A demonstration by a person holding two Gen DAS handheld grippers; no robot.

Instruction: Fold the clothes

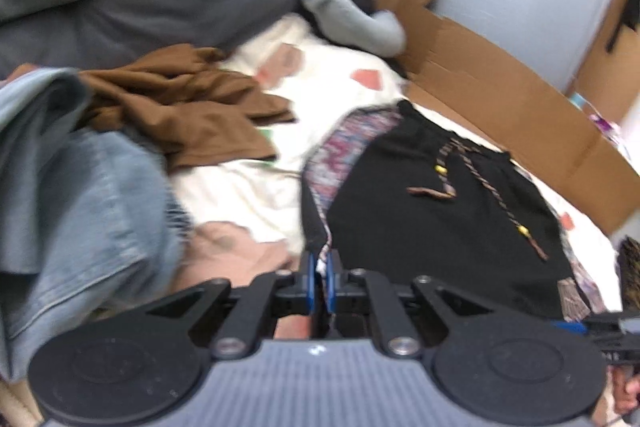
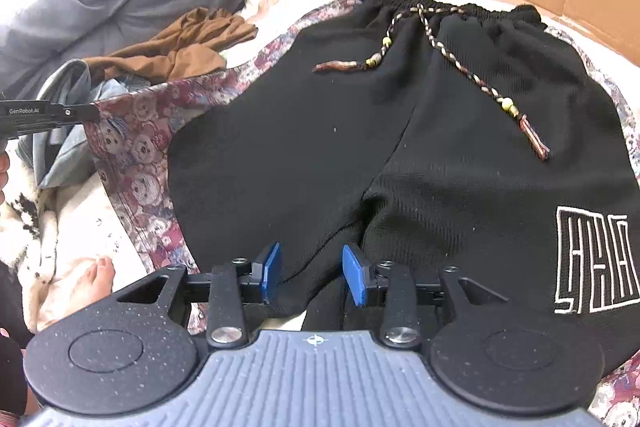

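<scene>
The black shorts lie flat and unfolded, waistband at 12 o'clock; the left gripper is clenched on their patterned side hem, the right gripper released over the crotch; folding remains.

left wrist: low and close at the side edge of the black shorts, looks across toward the cardboard box | right wrist: close at the shorts' bottom edge, looks up toward the waistband | both see: shorts, box, brown cloth

"GenRobot.AI" on left gripper (white lettering).
</scene>
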